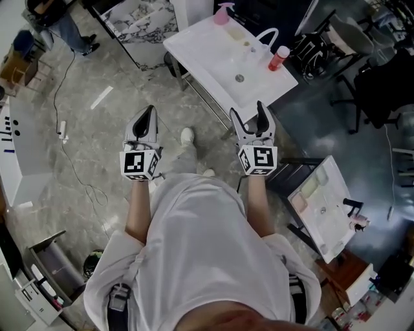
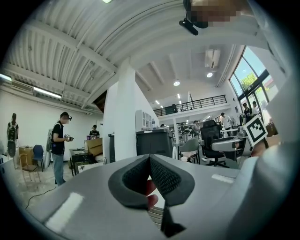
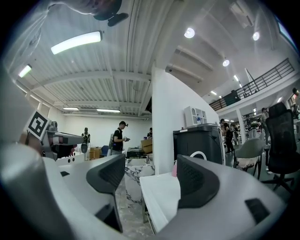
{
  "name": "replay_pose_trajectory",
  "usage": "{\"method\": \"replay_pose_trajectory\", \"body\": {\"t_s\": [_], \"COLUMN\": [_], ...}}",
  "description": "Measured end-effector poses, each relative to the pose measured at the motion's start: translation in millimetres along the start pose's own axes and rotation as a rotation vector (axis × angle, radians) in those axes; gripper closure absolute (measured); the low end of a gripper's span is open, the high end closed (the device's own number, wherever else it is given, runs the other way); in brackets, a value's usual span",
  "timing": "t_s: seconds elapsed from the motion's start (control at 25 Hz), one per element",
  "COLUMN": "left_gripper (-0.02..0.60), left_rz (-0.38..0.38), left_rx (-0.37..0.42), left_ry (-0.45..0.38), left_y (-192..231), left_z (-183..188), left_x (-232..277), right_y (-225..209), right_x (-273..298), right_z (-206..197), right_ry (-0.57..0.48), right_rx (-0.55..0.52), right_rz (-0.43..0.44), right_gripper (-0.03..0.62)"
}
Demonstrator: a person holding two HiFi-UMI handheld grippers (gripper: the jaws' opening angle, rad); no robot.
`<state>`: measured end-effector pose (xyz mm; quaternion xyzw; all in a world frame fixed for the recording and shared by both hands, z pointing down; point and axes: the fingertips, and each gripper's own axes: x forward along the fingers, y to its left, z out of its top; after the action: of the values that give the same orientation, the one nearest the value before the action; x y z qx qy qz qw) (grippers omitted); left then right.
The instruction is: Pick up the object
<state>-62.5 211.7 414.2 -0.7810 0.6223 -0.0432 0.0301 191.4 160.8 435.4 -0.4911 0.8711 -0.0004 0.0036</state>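
A white sink-top table [image 1: 213,52] stands ahead of me in the head view. On it are a pink pump bottle [image 1: 222,13], a red bottle [image 1: 279,58] and a white faucet [image 1: 266,35]. My left gripper [image 1: 147,111] hangs over the floor left of the table, its jaws together with nothing seen held. My right gripper [image 1: 248,110] is just short of the table's near edge, jaws apart and empty. In the right gripper view the open gripper [image 3: 151,176] frames the table [image 3: 161,197] and the pink bottle [image 3: 174,169]. In the left gripper view the gripper [image 2: 150,157] is shut.
A second white sink unit [image 1: 323,207] stands at my right. Office chairs [image 1: 349,39] crowd the upper right. A marble-patterned block [image 1: 142,22] sits behind the table. A cable [image 1: 71,161] runs over the floor at left, and a person [image 1: 61,22] stands at the far left.
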Motion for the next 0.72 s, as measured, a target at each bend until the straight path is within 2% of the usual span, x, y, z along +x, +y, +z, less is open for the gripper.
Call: {"method": "replay_pose_trajectory", "body": {"t_s": [0.2,0.36,0.72], "left_gripper": [0.581,0.581,0.581], "left_rz": [-0.037,-0.07,-0.172], "left_rx": [-0.022,-0.042,-0.084], "left_ry": [0.002,-0.01,-0.026], "left_y": [6.4,29.0,108.1], "left_z": [-13.9,-19.1,-25.0], "left_x": [49.2,106.5,258.1], "right_y": [-16.8,-27.3,-47.2], "right_x": [34.6,82.2,246.3], "right_z": [-9.7,-13.4,-10.8], "right_ry": [0.018,0.034,0.099], "right_rx": [-0.001,-0.004,-0.029], "right_rz": [-0.018,-0.039,-0.075], "right_gripper": [0.232,0.227,0.201]}}
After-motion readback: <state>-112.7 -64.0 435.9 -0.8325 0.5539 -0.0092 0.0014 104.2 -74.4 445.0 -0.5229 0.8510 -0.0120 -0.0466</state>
